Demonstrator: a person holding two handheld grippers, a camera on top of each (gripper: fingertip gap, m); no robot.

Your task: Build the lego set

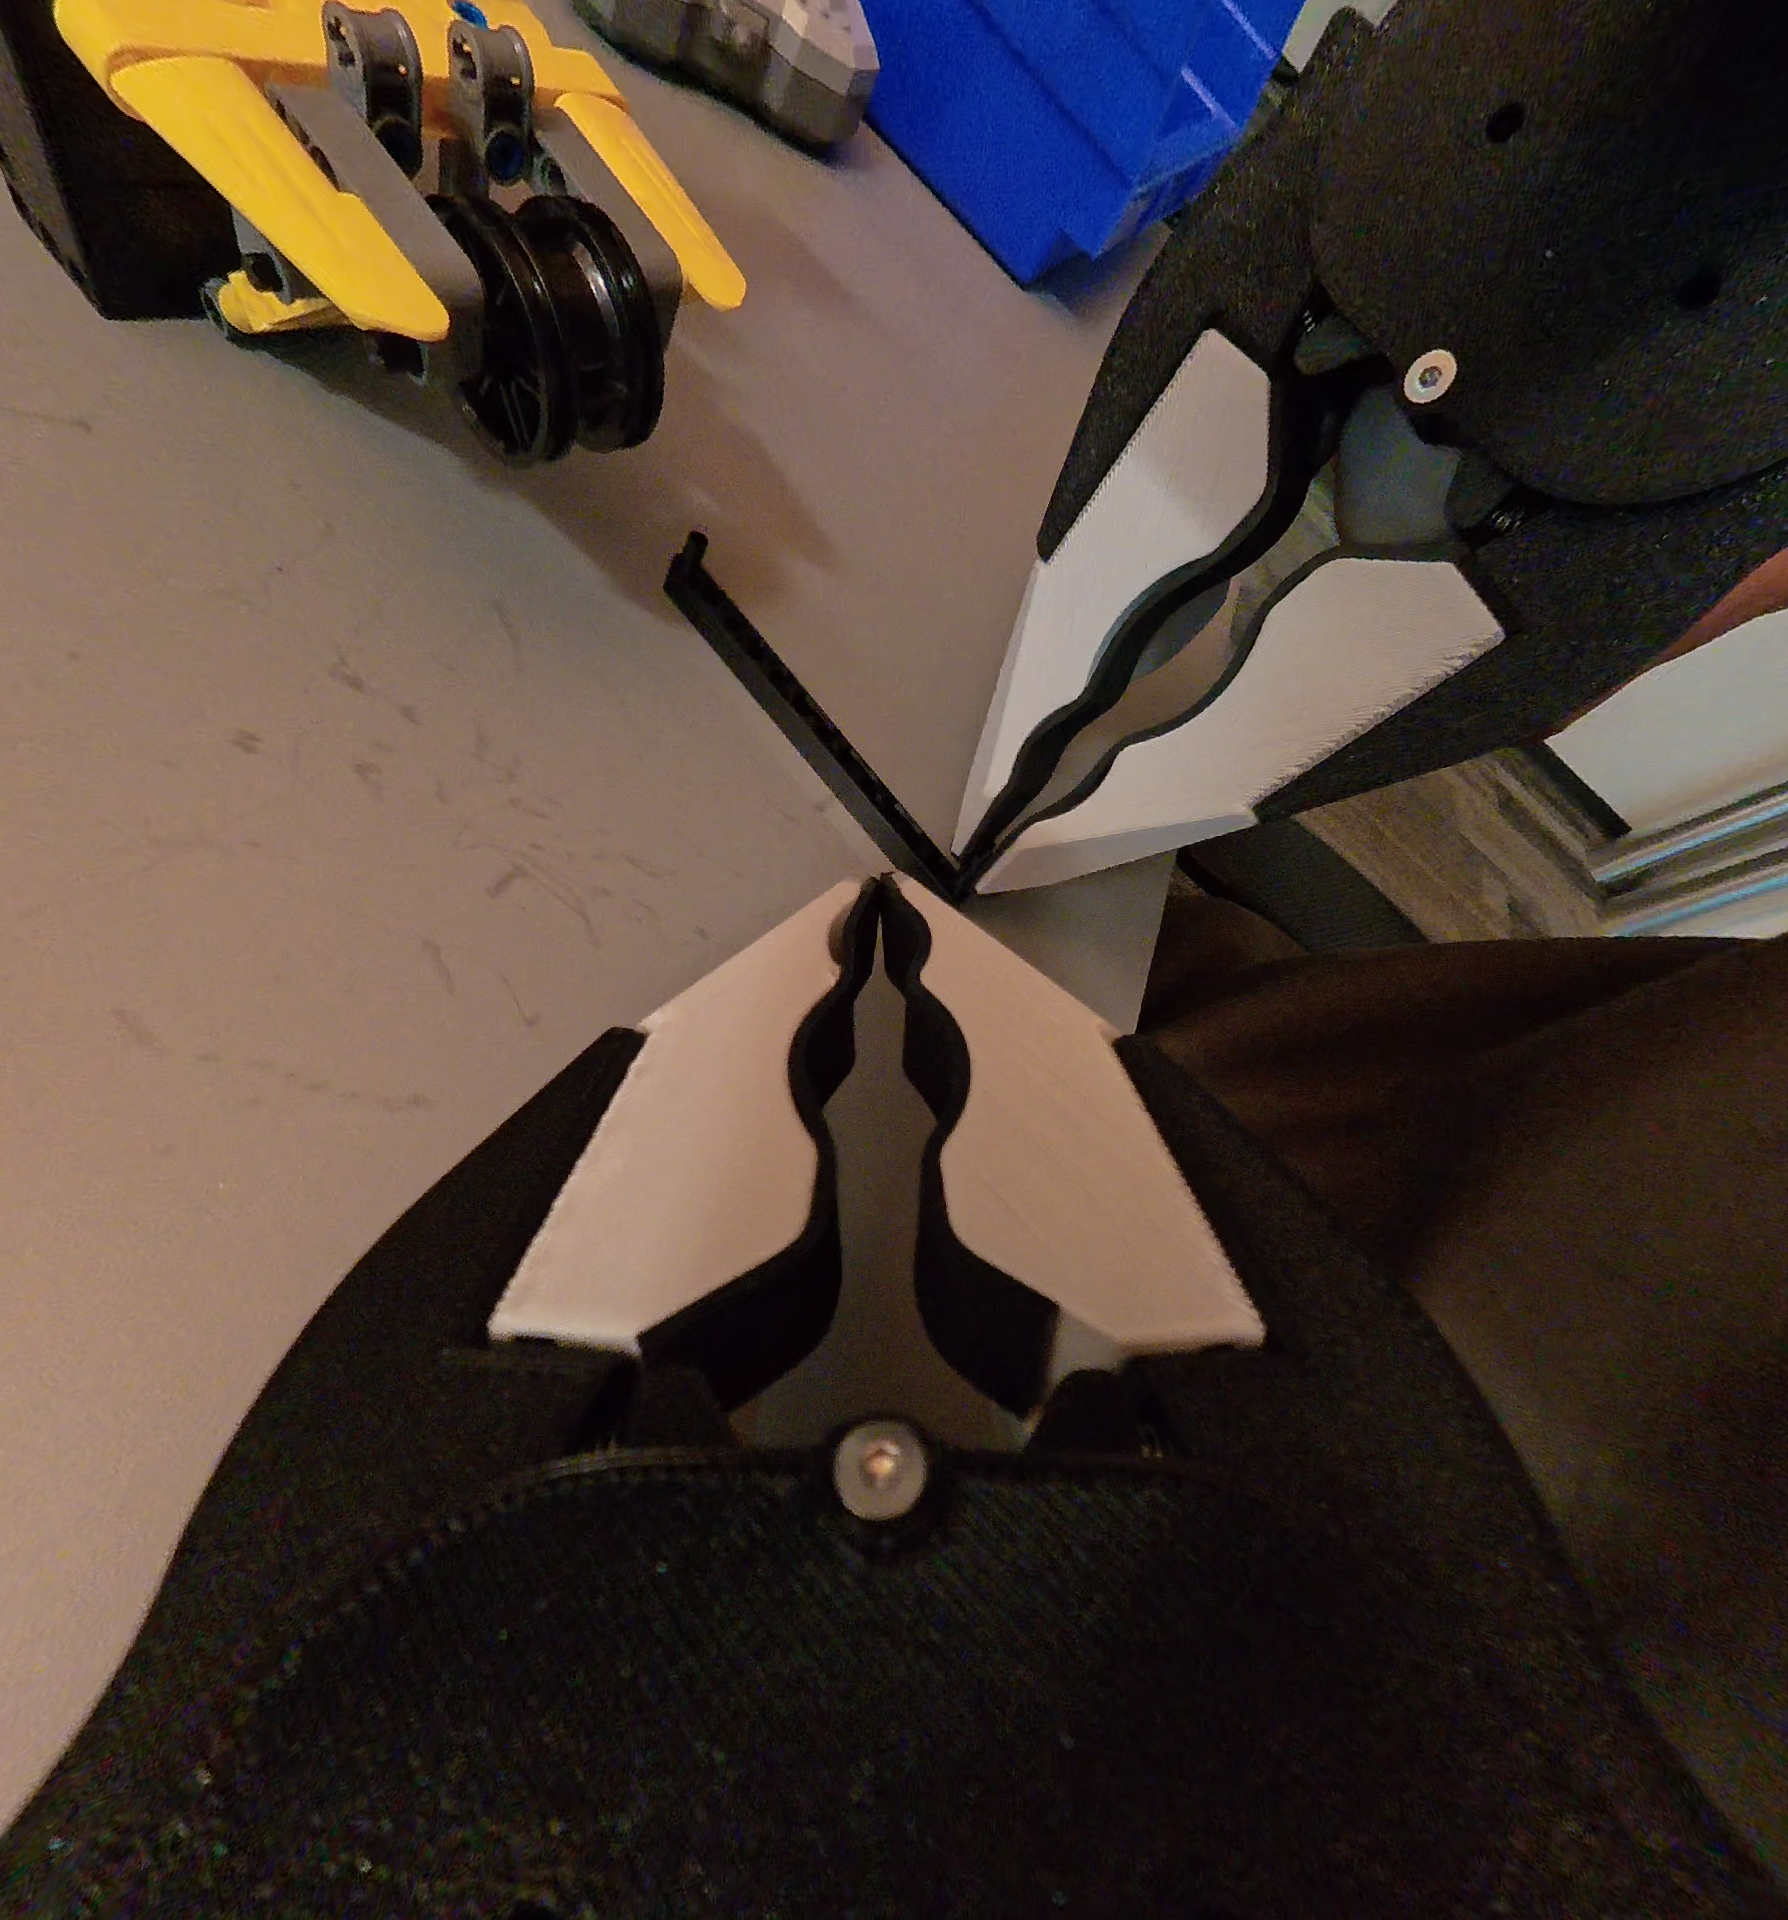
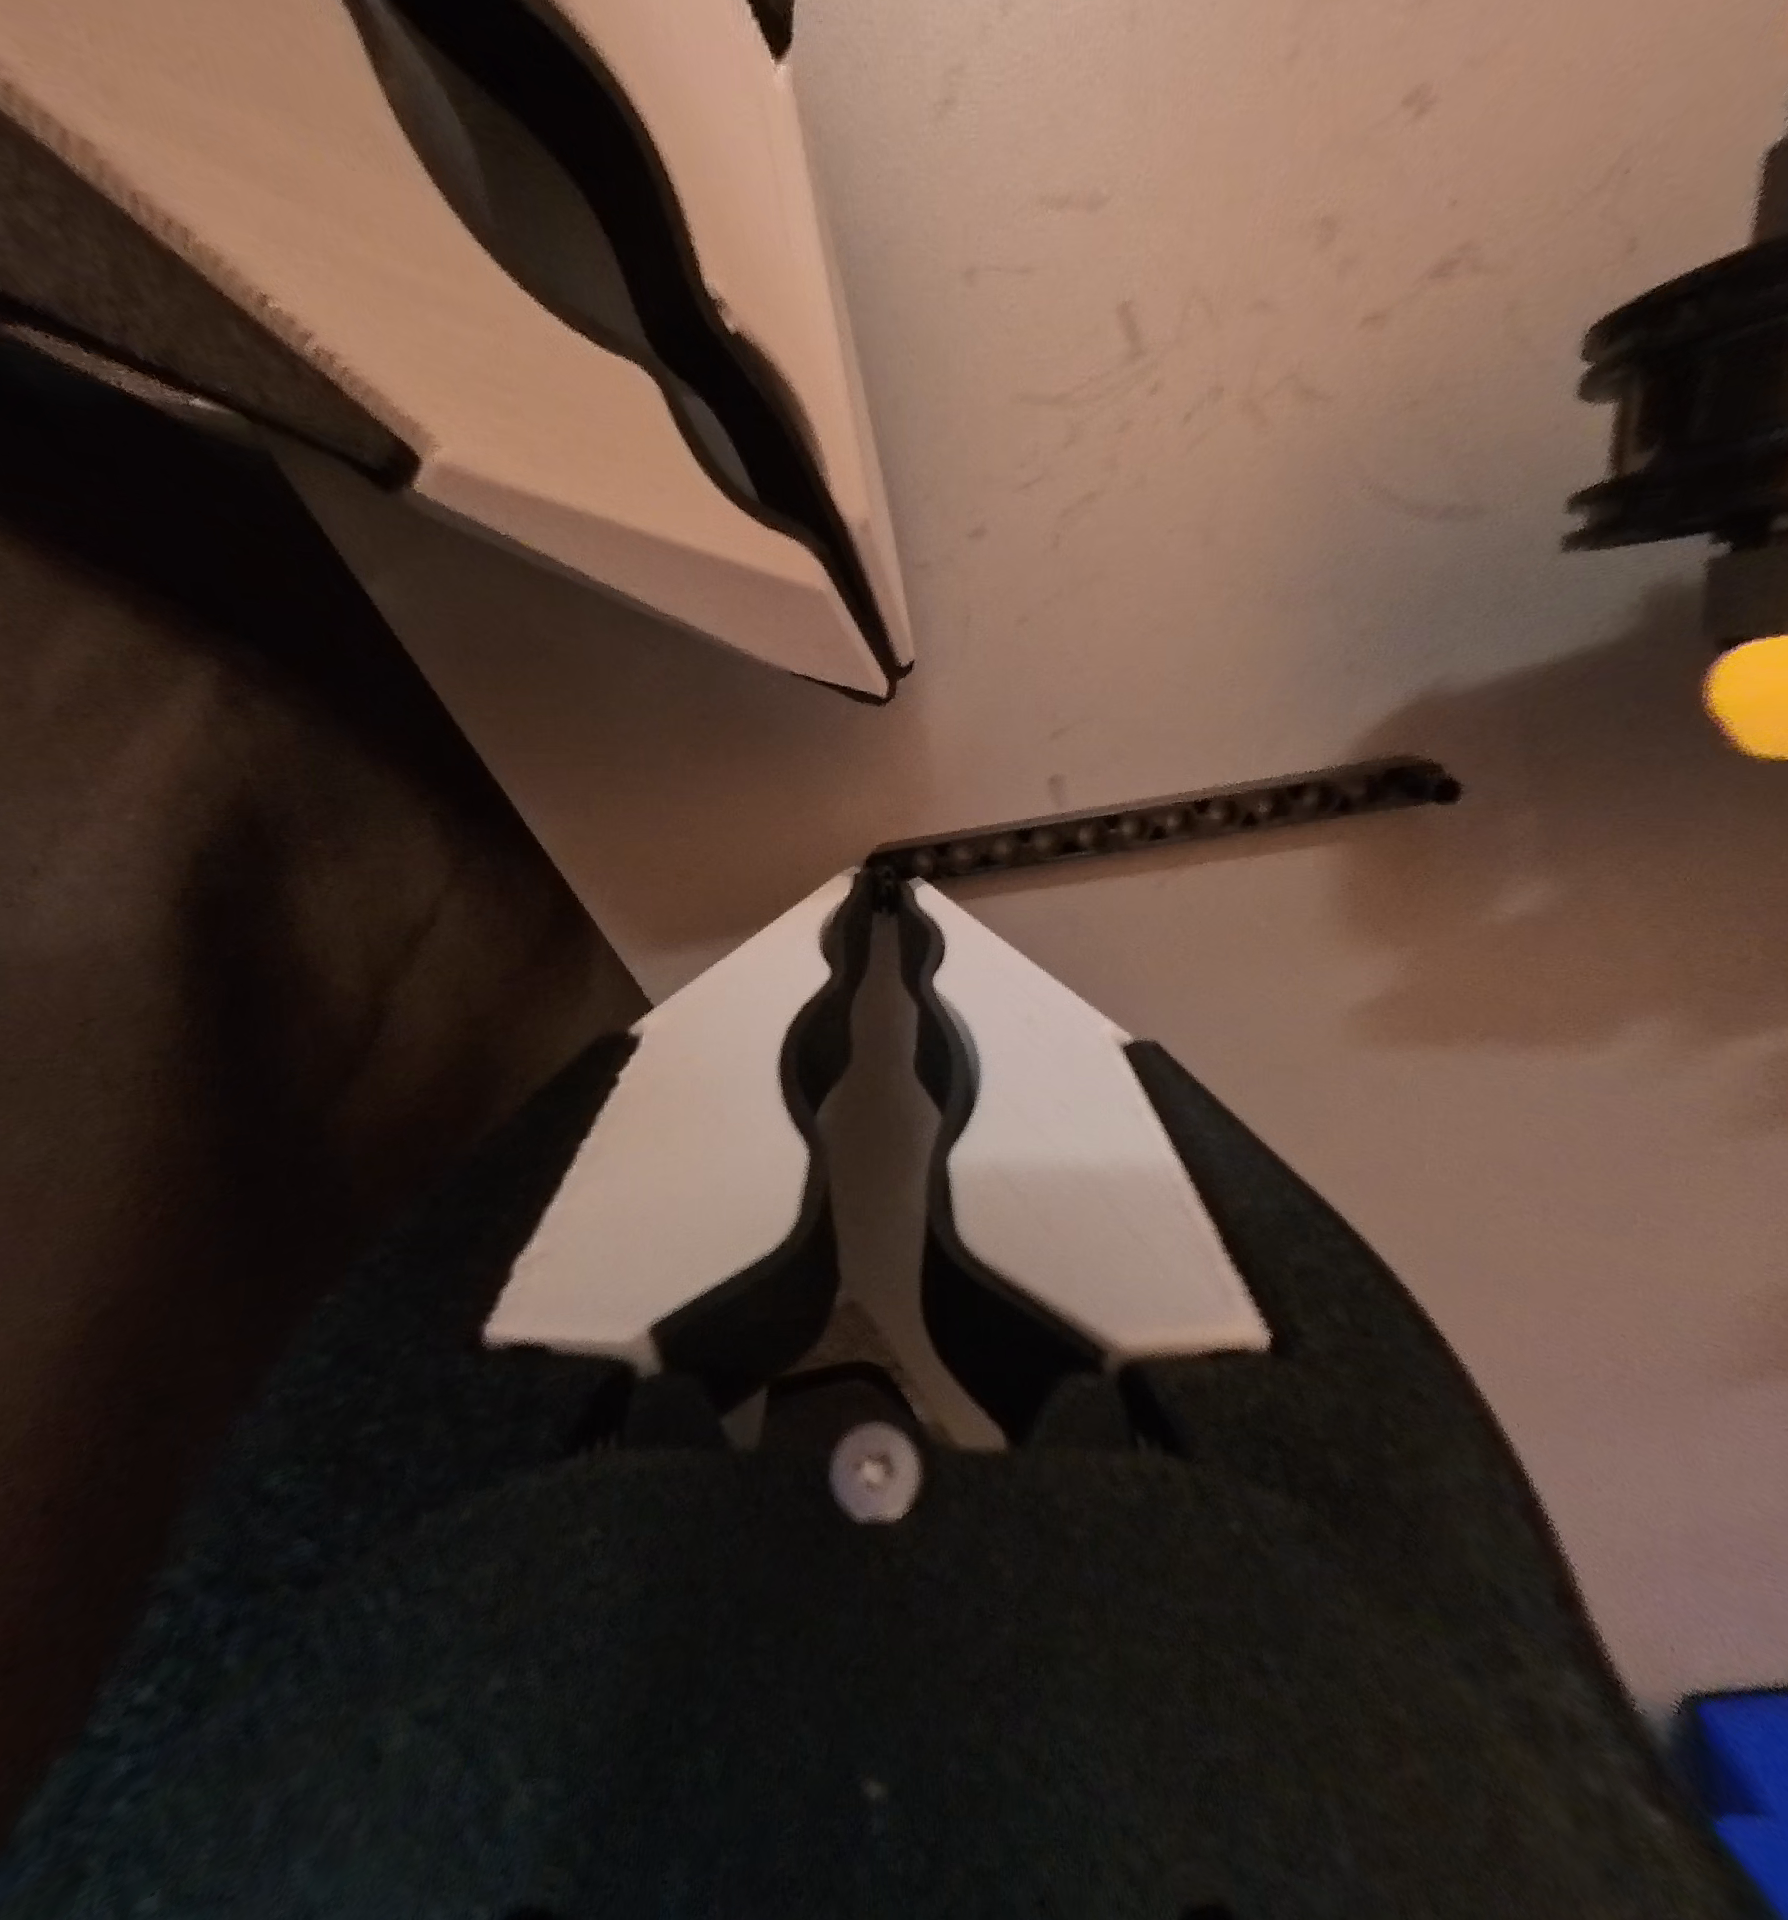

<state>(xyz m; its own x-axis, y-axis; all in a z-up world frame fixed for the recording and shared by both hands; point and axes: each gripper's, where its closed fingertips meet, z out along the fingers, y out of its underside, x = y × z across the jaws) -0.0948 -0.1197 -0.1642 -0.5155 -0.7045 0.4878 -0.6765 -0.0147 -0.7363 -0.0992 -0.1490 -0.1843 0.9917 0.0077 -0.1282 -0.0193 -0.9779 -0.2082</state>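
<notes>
A long thin black beam with holes is held over the grey table. My right gripper is shut on its near end; the beam reaches away to the right toward a yellow and grey brick-built model. In the left wrist view the right gripper comes in from the upper right. My left gripper is shut with nothing seen between its fingers, its tips just beside the held end of the beam. It shows at upper left in the right wrist view.
The yellow and grey model with black wheels stands at the far left; its wheels show in the right wrist view. A blue bin and a grey block sit behind. The table edge is near, with dark cloth beyond. Only a small space, under 4 cm, lies between the two pairs of fingers. The grey block is about equally far from each gripper, around 30 cm.
</notes>
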